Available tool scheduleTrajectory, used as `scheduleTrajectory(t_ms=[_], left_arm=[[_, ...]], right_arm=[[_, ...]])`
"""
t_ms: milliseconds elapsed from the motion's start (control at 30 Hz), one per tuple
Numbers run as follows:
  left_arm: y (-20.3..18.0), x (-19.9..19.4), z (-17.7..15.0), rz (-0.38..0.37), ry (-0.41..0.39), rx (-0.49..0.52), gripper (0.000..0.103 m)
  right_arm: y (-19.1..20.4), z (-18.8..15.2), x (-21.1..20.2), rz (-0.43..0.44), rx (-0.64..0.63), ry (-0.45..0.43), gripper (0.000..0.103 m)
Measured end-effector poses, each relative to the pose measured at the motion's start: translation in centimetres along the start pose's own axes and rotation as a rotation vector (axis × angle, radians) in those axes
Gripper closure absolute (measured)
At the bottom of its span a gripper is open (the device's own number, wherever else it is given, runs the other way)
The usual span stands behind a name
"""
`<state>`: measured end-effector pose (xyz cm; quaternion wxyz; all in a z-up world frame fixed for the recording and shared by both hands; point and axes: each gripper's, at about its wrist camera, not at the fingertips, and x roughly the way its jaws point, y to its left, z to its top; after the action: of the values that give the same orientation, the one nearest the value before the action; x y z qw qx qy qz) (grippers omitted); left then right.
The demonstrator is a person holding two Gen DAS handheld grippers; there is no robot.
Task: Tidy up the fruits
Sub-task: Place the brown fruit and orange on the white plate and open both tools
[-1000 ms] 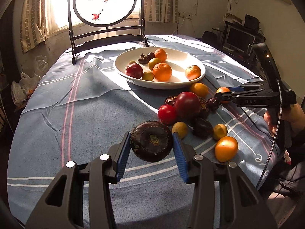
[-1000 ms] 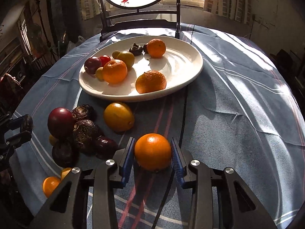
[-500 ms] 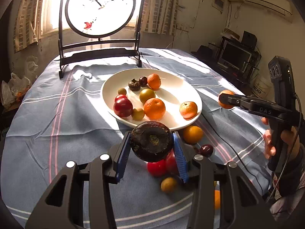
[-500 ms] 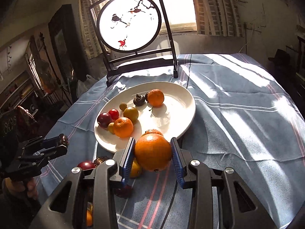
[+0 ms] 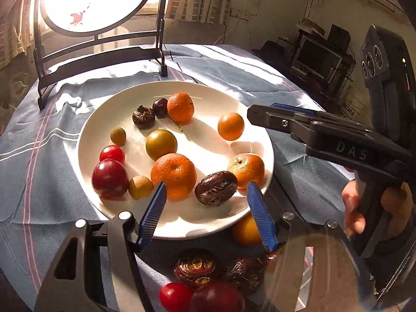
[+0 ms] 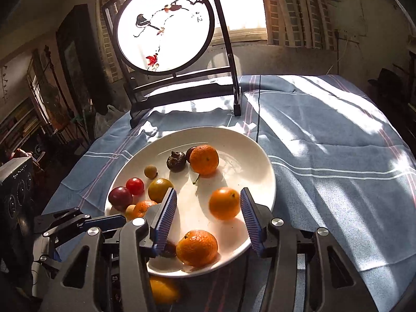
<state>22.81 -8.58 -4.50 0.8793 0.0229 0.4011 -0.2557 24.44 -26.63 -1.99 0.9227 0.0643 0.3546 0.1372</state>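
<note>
Left to right, left wrist view: red plum [image 5: 110, 178] and cherry tomato [image 5: 112, 154] at the left side of the white plate [image 5: 262, 135], small tan fruits beside them, green-brown round fruit [image 5: 161, 144] near centre, big mandarin [image 5: 173, 176] toward the near rim. Left gripper [image 5: 205, 205] has its jaws spread wide and empty; the dark brown wrinkled fruit [image 5: 216, 187] lies on the plate between the blue pads, touching neither, just beside another mandarin [image 5: 246, 169]. Right gripper [image 5: 262, 115] reaches in from the right over the plate rim, held by a hand [image 5: 364, 208]. On the striped blue tablecloth [image 5: 52, 135] below the plate: an orange fruit, two dark fruits, a red tomato, a dark red plum. Right wrist view: right gripper [image 6: 208, 221] also wide apart, holding nothing; small orange [image 6: 224, 203] sits on the plate between its pads, free of both. Round painted screen [image 6: 166, 26] stands behind the plate.
</note>
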Motion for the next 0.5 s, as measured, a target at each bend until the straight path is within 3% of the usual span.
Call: scheduleTrajectory(t_ms=[267,500], left_arm=[[-0.1,-6.8,-4.9,0.036,-0.075,0.055,0.035],[0.5,-9.5,-10.8,0.062,-0.044,0.032,0.035]], right_arm=[[0.3,-5.4,-5.0,0.022,-0.014,-0.008,0.048],[4.9,-11.9,-8.7,0.175,-0.090,0.076,0.048]])
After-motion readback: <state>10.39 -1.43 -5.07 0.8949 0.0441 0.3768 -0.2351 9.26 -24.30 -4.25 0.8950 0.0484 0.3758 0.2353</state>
